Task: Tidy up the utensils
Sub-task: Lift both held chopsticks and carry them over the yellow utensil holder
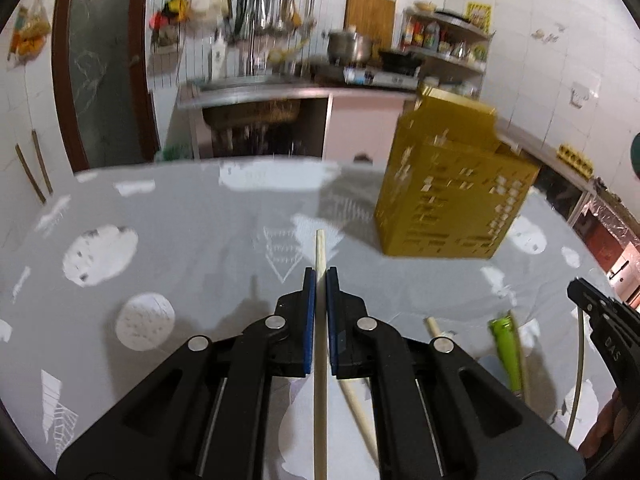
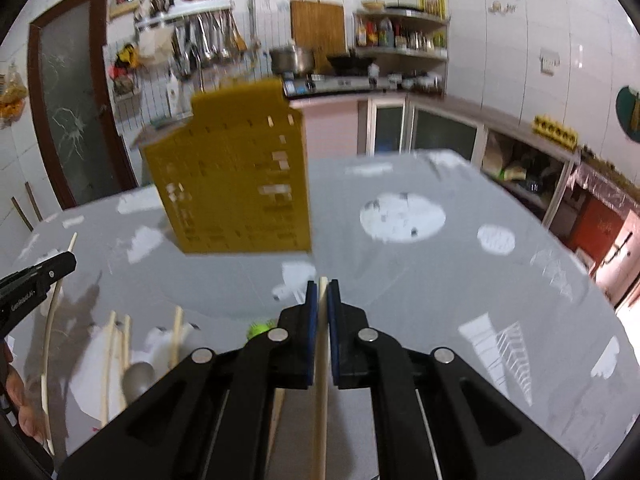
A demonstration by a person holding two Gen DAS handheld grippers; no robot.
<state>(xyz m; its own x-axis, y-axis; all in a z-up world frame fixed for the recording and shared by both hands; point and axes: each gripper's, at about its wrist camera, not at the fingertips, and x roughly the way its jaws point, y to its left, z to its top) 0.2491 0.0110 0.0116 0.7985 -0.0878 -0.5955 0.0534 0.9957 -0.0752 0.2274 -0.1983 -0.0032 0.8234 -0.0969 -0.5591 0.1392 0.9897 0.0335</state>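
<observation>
Both grippers pinch chopsticks. Left gripper (image 1: 320, 276) — blue pads pressed onto one pale wooden chopstick (image 1: 320, 252), round and smooth, its tip jutting past the fingertips. Right gripper (image 2: 322, 288) — pads clamped on a second wooden chopstick (image 2: 322, 400), tip barely showing. Each points forward and downward over the table (image 1: 192, 216), grey glossy cloth with white printed shapes. Yellow perforated utensil holder (image 1: 452, 196) — boxy plastic, upright, farther back on the table. More chopsticks (image 2: 108, 364), a metal spoon (image 2: 138, 376) and a green-handled utensil (image 1: 506, 344) lie loose between the grippers.
</observation>
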